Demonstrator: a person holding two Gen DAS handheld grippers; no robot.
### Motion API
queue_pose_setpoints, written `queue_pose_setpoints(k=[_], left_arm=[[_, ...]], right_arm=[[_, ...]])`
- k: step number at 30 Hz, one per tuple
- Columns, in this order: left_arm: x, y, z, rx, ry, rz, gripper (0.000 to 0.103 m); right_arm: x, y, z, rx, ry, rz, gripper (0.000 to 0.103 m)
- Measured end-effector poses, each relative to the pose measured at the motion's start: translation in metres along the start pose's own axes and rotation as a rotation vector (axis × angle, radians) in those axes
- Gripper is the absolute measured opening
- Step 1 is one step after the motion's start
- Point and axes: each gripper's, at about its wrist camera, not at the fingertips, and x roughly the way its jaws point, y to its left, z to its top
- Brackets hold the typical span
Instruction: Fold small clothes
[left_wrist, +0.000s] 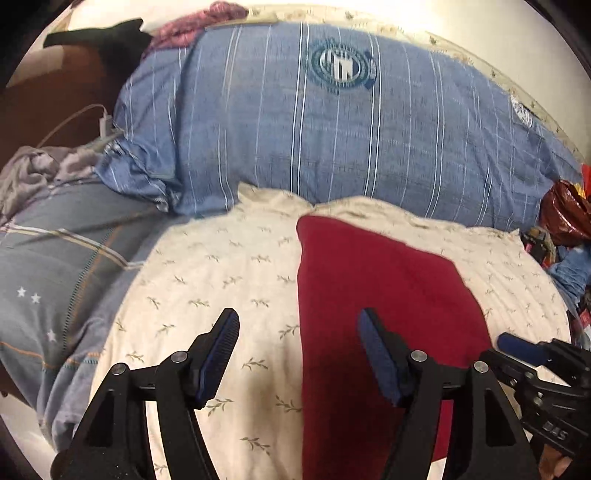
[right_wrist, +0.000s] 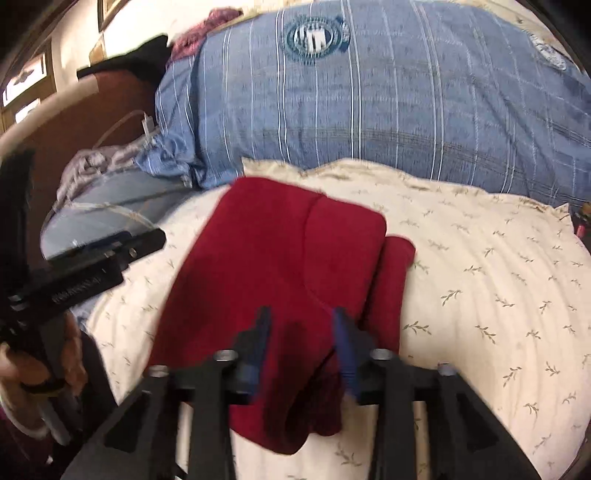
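We see one small dark red garment of soft knit-like cloth (right_wrist: 273, 266), folded over itself and lying flat on the cream quilted bedcover with a leaf print (right_wrist: 480, 258). Its top layer ends in a curved edge across the middle. A narrow folded strip shows along its right side. Its near end sags over the bedcover's near edge.

Folded garment (right_wrist: 280, 266) lies on cushion (right_wrist: 480, 280), w/ big pillow (right_wrist: 369, 122) behind both. Rumpled cloth (left_wrist: 33, 173) + charger cable (left_wrist: 105, 123) sit left of pillow. Bags (left_wrist: 567, 214) at right edge.
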Motion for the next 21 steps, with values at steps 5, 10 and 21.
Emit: queue_pose_setpoints(k=[5,10,21], left_arm=[[-0.024,-0.003,-0.010,0.007,-0.025,-0.012,0.070],[-0.028,-0.001,-0.011,-0.007,-0.011,-0.007,0.070],[-0.044,-0.003,-0.012,0.012,-0.051,0.032,0.070]], right_arm=[[-0.025,0.000,0.005,0.026,-0.067,-0.038,0.066],[-0.034,0.002,0.003,0.051,-0.090,-0.055,0.073],[-0.030,0.005,0.001,0.078,-0.075,-0.092,0.081]])
